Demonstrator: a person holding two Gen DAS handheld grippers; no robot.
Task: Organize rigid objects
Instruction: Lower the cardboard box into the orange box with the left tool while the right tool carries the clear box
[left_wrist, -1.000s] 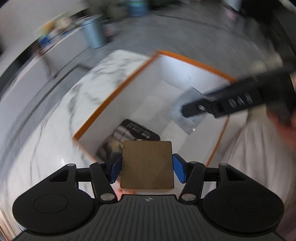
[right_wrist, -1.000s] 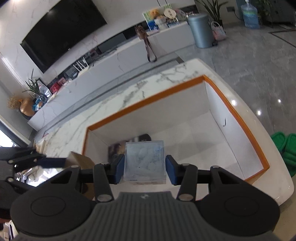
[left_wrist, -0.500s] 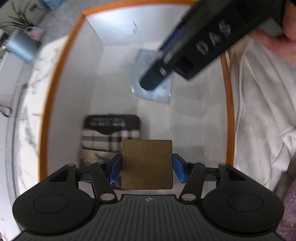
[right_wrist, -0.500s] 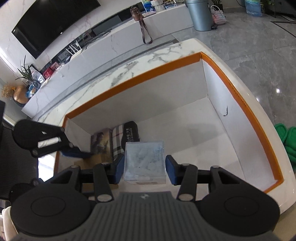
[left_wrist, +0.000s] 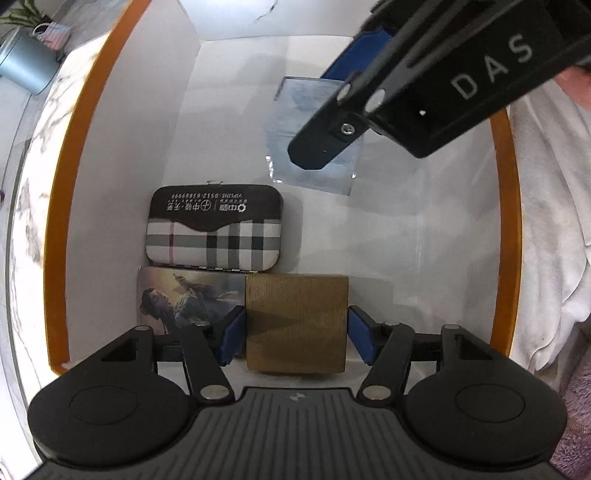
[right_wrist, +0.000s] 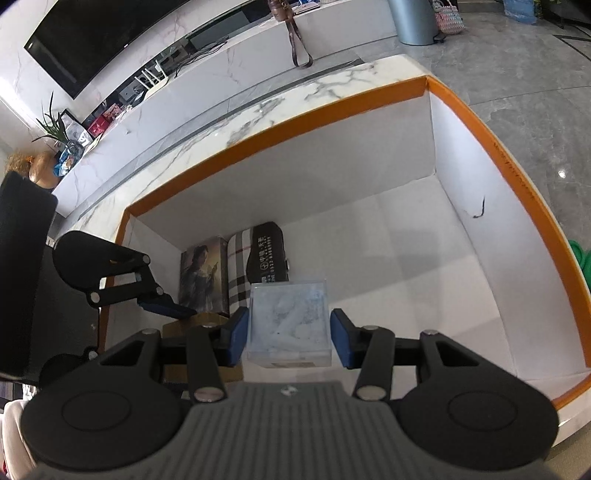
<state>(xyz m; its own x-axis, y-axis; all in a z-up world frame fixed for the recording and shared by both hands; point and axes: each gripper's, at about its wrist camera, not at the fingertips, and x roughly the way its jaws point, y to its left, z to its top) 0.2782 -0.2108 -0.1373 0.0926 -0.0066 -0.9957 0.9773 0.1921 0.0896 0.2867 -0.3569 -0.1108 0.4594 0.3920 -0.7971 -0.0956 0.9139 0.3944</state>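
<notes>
While parting low inside the orange-rimmed white box (left_wrist: 55, 221), straddling a brown box (left_wrist: 297, 321) with the blue fingers (left_wrist: 232, 338) of the left gripper (left_wrist: 295, 332), a thin gap visible on each side. Flat on the white floor there, in the near corner area, just beside a picture-printed box (left_wrist: 184, 302). Beyond that, close against the side wall, a plaid case (left_wrist: 214, 236) with a dark printed flap. Clamped between the fingers (right_wrist: 236, 338) of the right gripper (right_wrist: 286, 334), a clear plastic box (right_wrist: 288, 325), tilted downward above the bare middle of the floor, apart from the other three. Under everything, a marble bench (right_wrist: 258, 107).
</notes>
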